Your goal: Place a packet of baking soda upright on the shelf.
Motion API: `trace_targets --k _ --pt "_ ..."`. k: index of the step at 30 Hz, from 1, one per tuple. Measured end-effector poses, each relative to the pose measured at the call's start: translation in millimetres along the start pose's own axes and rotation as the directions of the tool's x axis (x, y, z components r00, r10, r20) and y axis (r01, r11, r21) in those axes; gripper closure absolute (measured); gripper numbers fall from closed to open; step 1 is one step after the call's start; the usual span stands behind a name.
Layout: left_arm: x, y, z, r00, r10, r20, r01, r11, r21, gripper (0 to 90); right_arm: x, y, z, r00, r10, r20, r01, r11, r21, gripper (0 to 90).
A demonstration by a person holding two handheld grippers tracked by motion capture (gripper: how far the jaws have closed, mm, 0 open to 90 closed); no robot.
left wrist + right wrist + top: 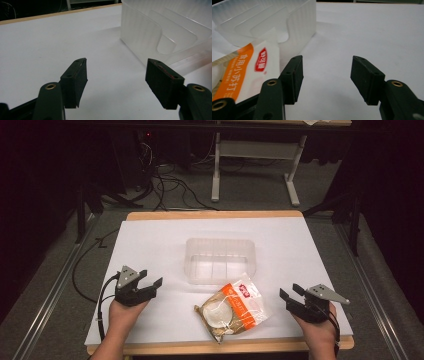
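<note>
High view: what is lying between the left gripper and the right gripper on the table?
The orange and white bag lies between the left gripper and right gripper, as the high view shows.

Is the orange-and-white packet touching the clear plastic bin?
Cannot tell. In the high view the packet's top corner meets the bin's near wall, and in the right gripper view the two overlap, with neither gap nor contact plain.

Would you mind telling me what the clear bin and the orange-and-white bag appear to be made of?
The bin looks like translucent, frosted plastic: the table shows faintly through its ribbed walls and inner dividers. The bag appears to be thin glossy plastic film, judging by its crinkles, printed panel and a clear part showing whitish contents.
</note>
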State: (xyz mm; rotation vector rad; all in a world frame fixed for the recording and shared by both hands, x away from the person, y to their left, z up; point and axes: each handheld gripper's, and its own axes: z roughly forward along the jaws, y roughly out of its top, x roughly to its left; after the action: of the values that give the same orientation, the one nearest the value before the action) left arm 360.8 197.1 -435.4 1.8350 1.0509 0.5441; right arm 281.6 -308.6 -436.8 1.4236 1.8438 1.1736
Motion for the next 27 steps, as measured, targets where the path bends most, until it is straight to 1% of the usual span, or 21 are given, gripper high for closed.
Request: trace_targets --k 1,2,4,5,6,7,9,10,12,15,16,20,21,22,23,24,26,27 --pt "0.0 0.0 0.0 1.0000 0.000 0.000 0.000 1.0000 0.000 34.1 0.0 0.0 0.0 1.0000 0.000 0.000 0.000 1.000 0.000 43.0" --pt "-0.2 0.0 0.3 1.0000 0.000 0.006 0.000 1.0000 0.000 33.9 5.9 -0.1 1.0 0.9999 -0.010 -0.012 0.010 1.000 0.005 41.3" --pt "-1.1 0.0 0.8 0.9999 0.004 0.009 -0.004 1.0000 0.001 33.7 12.3 -0.5 2.9 0.9995 -0.022 -0.024 0.022 1.000 0.012 39.3" --pt "-1.6 0.1 0.8 0.9999 0.008 0.010 -0.008 1.0000 0.003 33.7 12.3 -0.5 2.9 0.9995 -0.022 -0.024 0.022 1.000 0.012 39.3" --pt "-2.1 0.2 0.7 0.9999 0.014 0.009 -0.014 0.9999 0.006 33.5 19.5 -1.0 4.9 0.9989 -0.030 -0.036 0.031 0.999 0.027 36.4" --pt "-2.3 0.2 0.7 0.9999 0.015 0.009 -0.015 0.9999 0.006 33.4 22.9 -1.3 5.9 0.9984 -0.039 -0.041 0.040 0.999 0.030 35.3" --pt "-2.4 0.2 0.7 0.9998 0.016 0.009 -0.016 0.9998 0.008 33.4 28.9 -1.9 7.2 0.9975 -0.044 -0.056 0.046 0.998 0.040 32.7" --pt "-2.4 0.1 0.7 0.9998 0.019 0.010 -0.019 0.9998 0.009 33.4 28.9 -1.9 7.2 0.9975 -0.044 -0.056 0.046 0.998 0.040 32.7" --pt "-2.3 0.1 0.9 0.9997 0.018 0.013 -0.018 0.9998 0.012 33.4 35.5 -3.1 9.5 0.9956 -0.043 -0.084 0.048 0.997 0.061 30.0" --pt "-2.6 0.0 1.9 0.9997 0.017 0.015 -0.017 0.9998 0.014 33.3 42.4 -5.6 14.5 0.9921 -0.037 -0.120 0.048 0.994 0.095 27.1" --pt "-3.0 -0.1 2.1 0.9997 0.019 0.015 -0.019 0.9997 0.016 33.3 45.8 -7.0 17.9 0.9897 -0.023 -0.141 0.040 0.992 0.118 25.7" --pt "-3.8 -0.2 2.5 0.9995 0.025 0.018 -0.025 0.9994 0.023 33.3 47.5 -9.9 24.7 0.9843 0.005 -0.176 0.022 0.988 0.151 23.7" --pt "-3.8 -0.2 2.5 0.9995 0.025 0.018 -0.025 0.9994 0.023 33.3 47.5 -9.9 24.7 0.9843 0.005 -0.176 0.022 0.988 0.151 23.7" --pt "-4.4 -0.3 2.8 0.9995 0.026 0.019 -0.026 0.9994 0.023 33.3 48.5 -11.5 27.1 0.9819 0.017 -0.189 0.017 0.985 0.174 23.1" --pt "-4.4 -0.3 2.8 0.9995 0.026 0.019 -0.026 0.9994 0.023 33.3 48.5 -11.5 27.1 0.9819 0.017 -0.189 0.017 0.985 0.174 23.1" --pt "-5.0 -0.5 3.1 0.9994 0.028 0.021 -0.028 0.9993 0.026 33.3 49.9 -12.9 29.3 0.9799 0.024 -0.198 0.015 0.982 0.190 22.9" --pt "-5.2 -0.6 3.4 0.9993 0.031 0.022 -0.032 0.9991 0.028 33.3 50.8 -14.2 31.4 0.9770 0.034 -0.210 0.009 0.980 0.201 22.9" --pt "-5.2 -0.6 3.4 0.9993 0.031 0.022 -0.032 0.9991 0.028 33.3 50.8 -14.2 31.4 0.9770 0.034 -0.210 0.009 0.980 0.201 22.9"
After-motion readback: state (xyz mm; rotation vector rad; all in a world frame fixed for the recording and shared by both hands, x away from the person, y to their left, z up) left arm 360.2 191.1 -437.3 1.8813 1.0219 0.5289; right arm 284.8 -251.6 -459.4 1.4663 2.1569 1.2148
